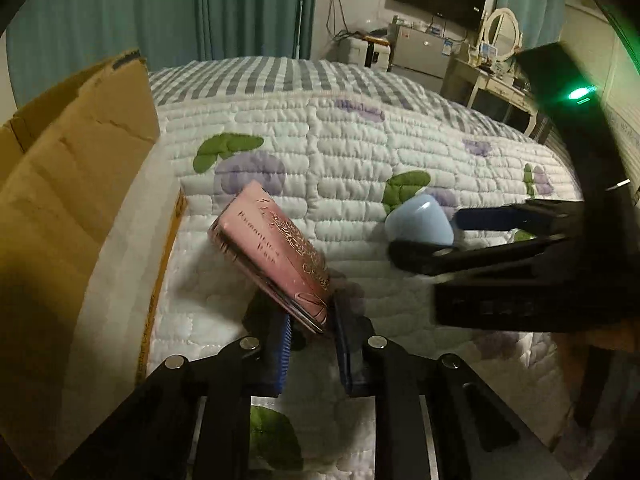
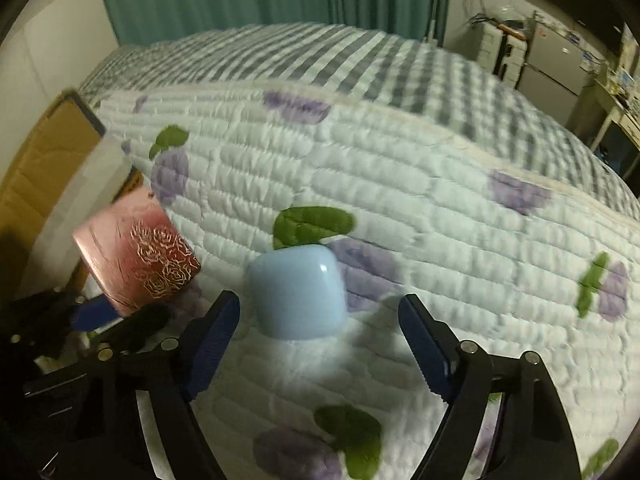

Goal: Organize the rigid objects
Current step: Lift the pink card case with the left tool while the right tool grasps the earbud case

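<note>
**Pink box gripped at left, blue case ahead of open right fingers**

My left gripper (image 1: 310, 326) held the pink box (image 1: 276, 256) by its near lower corner, the blue pads closed narrowly on it. The box stood tilted, its far end raised above the quilt (image 1: 344, 152) and leaning toward the cardboard box (image 1: 80, 184) at the left edge of the bed. My right gripper (image 2: 318, 320) was spread wide. The blue case (image 2: 298, 292) lay on the quilt just beyond my fingertips, nearer the left finger (image 2: 212, 344) than the right one, and neither touched it. In the left wrist view, the case (image 1: 420, 222) sat at the tips of the right gripper (image 1: 424, 236), well apart from the pink box.
</note>
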Available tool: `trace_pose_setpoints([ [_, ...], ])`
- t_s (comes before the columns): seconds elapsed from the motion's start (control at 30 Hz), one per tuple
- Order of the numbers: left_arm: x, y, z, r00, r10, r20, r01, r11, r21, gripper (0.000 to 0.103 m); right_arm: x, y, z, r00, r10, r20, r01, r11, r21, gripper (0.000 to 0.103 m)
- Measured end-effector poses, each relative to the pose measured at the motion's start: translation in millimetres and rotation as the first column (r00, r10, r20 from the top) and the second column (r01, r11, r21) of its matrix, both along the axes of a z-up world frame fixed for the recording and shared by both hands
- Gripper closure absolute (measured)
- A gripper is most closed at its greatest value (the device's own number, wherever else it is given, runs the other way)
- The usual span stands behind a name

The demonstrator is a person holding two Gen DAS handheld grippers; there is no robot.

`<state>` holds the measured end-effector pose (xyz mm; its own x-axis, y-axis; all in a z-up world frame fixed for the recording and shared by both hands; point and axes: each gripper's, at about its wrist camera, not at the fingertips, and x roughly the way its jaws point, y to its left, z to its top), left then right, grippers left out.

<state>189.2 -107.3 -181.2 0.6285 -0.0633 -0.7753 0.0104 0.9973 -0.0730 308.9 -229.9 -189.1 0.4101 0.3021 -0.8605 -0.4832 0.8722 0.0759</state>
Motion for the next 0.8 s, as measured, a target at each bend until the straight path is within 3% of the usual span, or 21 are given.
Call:
trace_pose_setpoints([
  [0.1,-2,0,3,1.0,-0.003,0.011,0.003,1.0,0.001,0.085,6,10,-8,1.0,0.002,0.015,-0.001,0.999,-0.051,0.022],
  [0.23,-5,3,6,1.0,-0.002,0.01,0.002,1.0,-0.012,0.085,4,16,-8,0.998,-0.01,0.054,0.016,0.995,-0.103,0.053],
  [0.33,-6,2,7,1.0,-0.005,0.001,0.005,1.0,-0.013,0.084,0,6,-3,0.998,-0.032,0.052,0.035,0.997,-0.07,0.053],
  [0.53,3,9,11,0.999,0.04,0.005,-0.04,0.999,-0.007,0.073,-8,-3,-1,0.997,-0.049,0.057,0.054,0.995,-0.087,0.053],
  [0.63,11,5,8,0.999,0.04,0.0,-0.04,0.999,-0.007,0.072,-8,-4,1,0.997,-0.036,0.061,0.042,0.995,-0.087,0.053],
  [0.8,18,10,-4,0.993,0.086,-0.085,-0.091,0.995,-0.049,0.069,-13,-4,0,0.998,-0.023,0.057,0.028,0.996,-0.088,0.053],
])
